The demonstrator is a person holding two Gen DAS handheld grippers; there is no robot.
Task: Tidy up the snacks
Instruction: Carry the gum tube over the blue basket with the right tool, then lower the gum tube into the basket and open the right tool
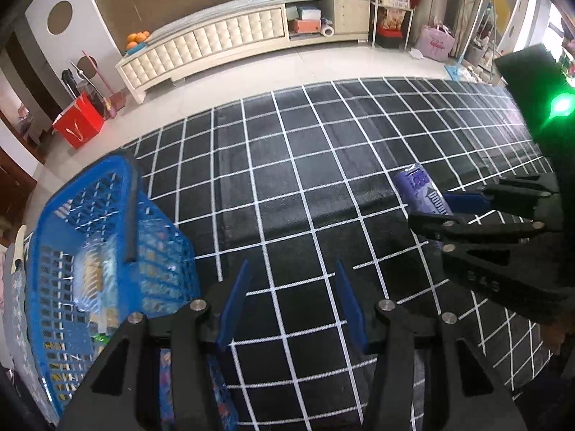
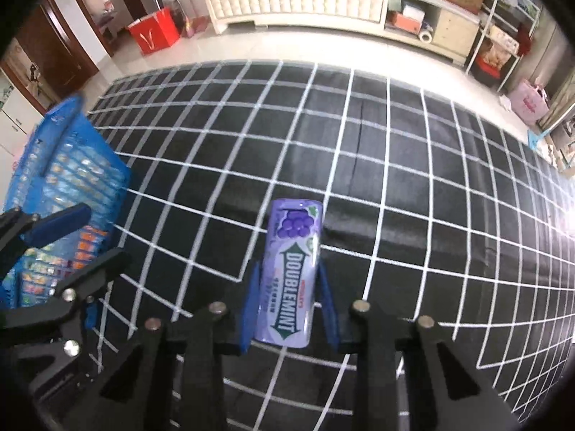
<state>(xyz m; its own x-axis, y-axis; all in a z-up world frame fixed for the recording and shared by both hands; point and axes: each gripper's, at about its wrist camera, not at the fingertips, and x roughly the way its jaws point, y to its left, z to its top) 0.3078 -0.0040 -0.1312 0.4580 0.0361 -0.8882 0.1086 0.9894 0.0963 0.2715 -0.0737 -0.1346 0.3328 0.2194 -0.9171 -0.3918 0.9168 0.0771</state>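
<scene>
Black linkage arms and blue fingers (image 2: 325,298) of the right gripper (image 2: 290,287) fill the bottom of its own camera's view, the two fingers set on either side of a purple Doubleming-style gum pack (image 2: 293,276), labelled DOUBLEMINT with a grape picture at its far end; the fingers lie against or just beside the pack's long edges, though firm contact on both sides cannot be confirmed. The pack lies flat on a black tablecloth (image 2: 413,179) crossed by white grid lines, pointing straight ahead between the fingers. Off to that gripper's left sits a blue plastic basket (image 2: 68,165) with slotted walls, wrapped snacks showing through them. In the left wrist view, the left gripper (image 1: 293,301) hangs over the cloth with its blue fingers (image 1: 233,305) spread wide and nothing between them; the basket (image 1: 54,237) stands just to its left, a dark handle bar lying across the top. To its right, the right gripper (image 1: 452,208) reaches in from the side over the purple pack (image 1: 418,186), a green light glowing above it. Beyond the table, a long cream cabinet (image 1: 222,39) lines the far wall, a red box (image 1: 77,125) standing on the pale floor near its left end.
</scene>
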